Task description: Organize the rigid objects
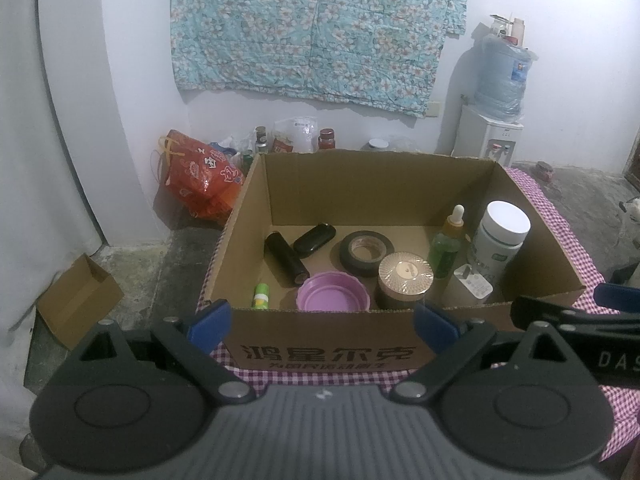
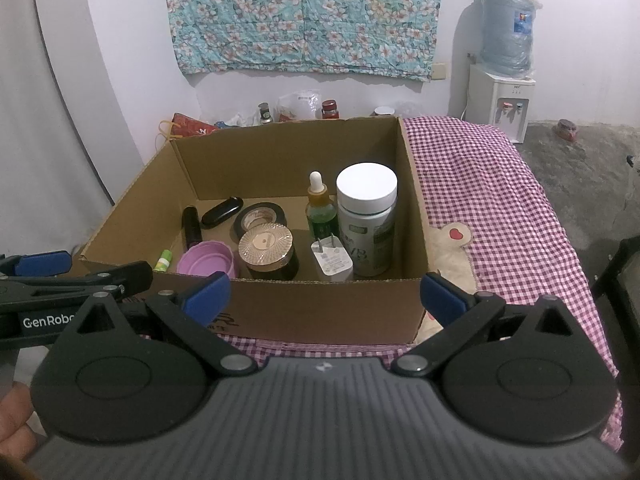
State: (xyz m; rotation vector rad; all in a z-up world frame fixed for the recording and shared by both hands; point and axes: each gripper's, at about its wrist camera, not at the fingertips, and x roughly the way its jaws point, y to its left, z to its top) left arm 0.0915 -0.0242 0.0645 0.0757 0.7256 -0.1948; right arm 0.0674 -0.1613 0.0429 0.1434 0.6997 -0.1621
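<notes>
Both grippers sat nearest the lens, held just short of the box's front wall. My left gripper (image 1: 322, 322) was spread wide with nothing between its blue pads; my right gripper (image 2: 325, 294) was the same, wide and empty. They hung side by side, close enough that each showed at the edge of the other's view.

All the rigid stuff I could see was inside the cardboard box (image 1: 328, 350), which rested on the checked cloth (image 2: 500, 200). Left side: black tube (image 1: 286, 258) lying flat, black case (image 1: 315, 239) beside it, small green stick (image 1: 261, 295) by the front wall. Middle: tape roll (image 1: 367, 253), purple lid (image 1: 332, 293), gold-topped jar (image 1: 405, 280). Right side: dropper bottle (image 1: 448, 246), white charger plug (image 1: 474, 282), big white-capped bottle (image 1: 500, 238), all crowded together, seemingly touching.

Risks as I judged them. The dropper bottle was tall, narrow and upright, so a wide-open finger going for the plug or the big bottle could tip it. That cluster left little room for a pad to slide in. The purple lid was low and flat, hard to pinch, likely to skid. The black tube could roll if nudged. Coming in low might catch the front wall and shove the box across the cloth. Two grippers this close could also clash if both went in together.
</notes>
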